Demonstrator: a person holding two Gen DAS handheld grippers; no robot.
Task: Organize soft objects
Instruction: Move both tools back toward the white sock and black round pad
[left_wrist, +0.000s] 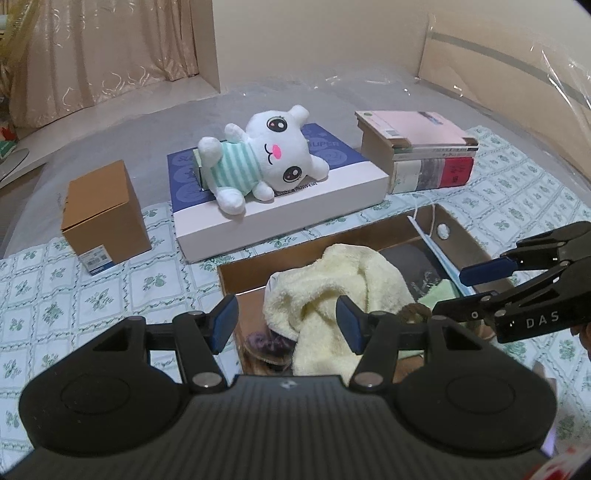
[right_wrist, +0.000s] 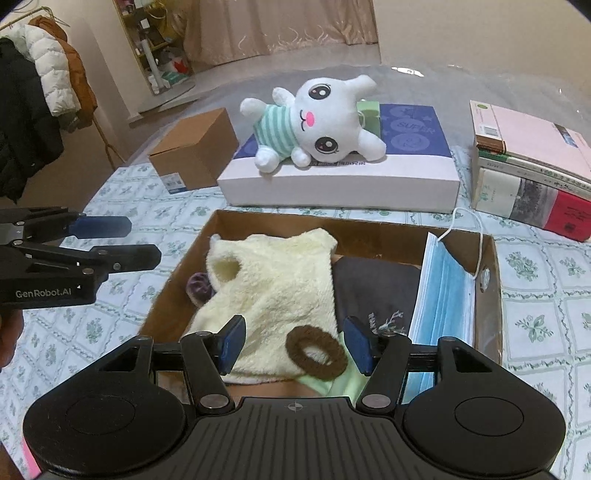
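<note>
Right wrist view: the right tool (right_wrist: 293, 345) hangs open and empty over the cream towel (right_wrist: 273, 280), which lies in the cardboard box (right_wrist: 491, 295) at mid-frame beside blue masks (right_wrist: 443, 295). The left tool (right_wrist: 122, 240), also open and empty, enters at left. A plush toy (right_wrist: 321, 122) lies on the flat box (right_wrist: 340, 184) above.

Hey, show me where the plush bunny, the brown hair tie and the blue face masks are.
plush bunny (right_wrist: 325, 118): right wrist view, on its face.
brown hair tie (right_wrist: 316, 353): right wrist view, on its fuzzy ring.
blue face masks (right_wrist: 443, 291): right wrist view, on the stack's top.
</note>
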